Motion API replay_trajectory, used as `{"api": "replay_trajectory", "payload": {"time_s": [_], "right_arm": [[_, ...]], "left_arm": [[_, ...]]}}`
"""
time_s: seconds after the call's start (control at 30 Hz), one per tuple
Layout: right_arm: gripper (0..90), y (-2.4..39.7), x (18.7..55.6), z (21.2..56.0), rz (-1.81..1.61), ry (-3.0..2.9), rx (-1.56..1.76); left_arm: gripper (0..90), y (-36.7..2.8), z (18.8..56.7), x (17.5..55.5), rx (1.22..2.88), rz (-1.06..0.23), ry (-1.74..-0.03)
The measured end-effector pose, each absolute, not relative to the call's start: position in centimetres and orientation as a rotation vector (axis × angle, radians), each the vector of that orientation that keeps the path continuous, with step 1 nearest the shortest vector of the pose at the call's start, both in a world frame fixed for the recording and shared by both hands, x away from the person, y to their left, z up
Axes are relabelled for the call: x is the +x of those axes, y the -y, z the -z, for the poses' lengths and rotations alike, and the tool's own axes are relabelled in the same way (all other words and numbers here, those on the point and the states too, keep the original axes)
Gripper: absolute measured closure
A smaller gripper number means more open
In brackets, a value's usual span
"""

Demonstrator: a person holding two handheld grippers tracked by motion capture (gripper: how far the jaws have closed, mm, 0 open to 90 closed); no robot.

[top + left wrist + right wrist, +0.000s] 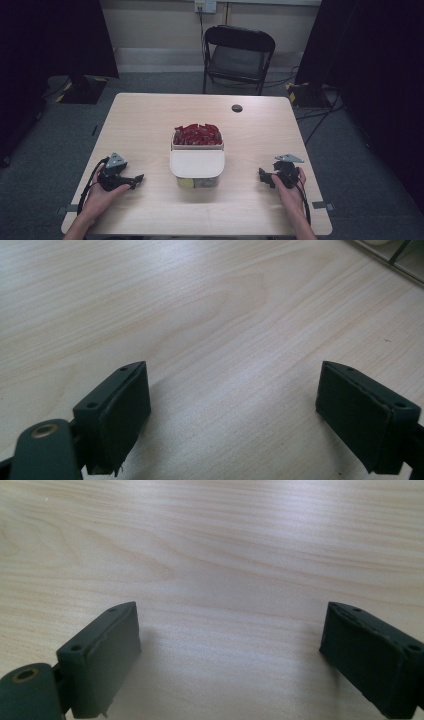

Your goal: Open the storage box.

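On the light wooden surface [150, 120] stand two containers near the middle: an open box [197, 145] heaped with red packets [198, 134], and just in front of it, touching or nearly so, a clear tub [197, 181] under a white lid [197, 163]; its contents look yellowish but are too blurred to name. The left gripper [136, 180] rests near the front left, its fingers [120, 415] spread wide over bare wood. The right gripper [264, 176] sits front right, fingers [102, 657] equally wide apart, holding nothing. A black folding chair [239, 55] stands beyond.
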State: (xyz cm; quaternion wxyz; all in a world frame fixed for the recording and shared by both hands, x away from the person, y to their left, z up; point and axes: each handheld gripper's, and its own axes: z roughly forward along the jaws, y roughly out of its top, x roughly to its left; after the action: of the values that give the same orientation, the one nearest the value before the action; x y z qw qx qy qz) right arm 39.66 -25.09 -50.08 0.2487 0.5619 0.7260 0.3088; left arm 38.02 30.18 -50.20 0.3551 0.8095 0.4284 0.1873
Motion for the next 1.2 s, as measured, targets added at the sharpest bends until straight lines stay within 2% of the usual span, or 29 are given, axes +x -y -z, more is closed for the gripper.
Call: {"api": "replay_trajectory", "payload": {"time_s": [0.23,0.3,0.33,0.43,1.2], "right_arm": [[9.4,25.2,39.6,49.8,-0.827,-1.985,1.564],[10.8,25.3,39.6,49.7,-0.829,-1.988,1.565],[14.8,25.3,39.6,49.7,-0.833,-1.976,1.573],[15.4,25.5,39.6,49.5,-0.855,-1.973,1.587],[14.9,24.4,38.5,47.3,-0.95,-1.983,1.505]], "left_arm": [[13.7,-30.2,50.2,38.0,2.093,-0.485,-1.106],[13.7,-30.2,50.2,38.0,2.091,-0.484,-1.107],[13.8,-30.2,50.2,38.0,2.093,-0.485,-1.106],[13.7,-30.2,50.2,38.0,2.093,-0.485,-1.106],[13.7,-30.2,50.2,38.0,2.093,-0.485,-1.106]]}}
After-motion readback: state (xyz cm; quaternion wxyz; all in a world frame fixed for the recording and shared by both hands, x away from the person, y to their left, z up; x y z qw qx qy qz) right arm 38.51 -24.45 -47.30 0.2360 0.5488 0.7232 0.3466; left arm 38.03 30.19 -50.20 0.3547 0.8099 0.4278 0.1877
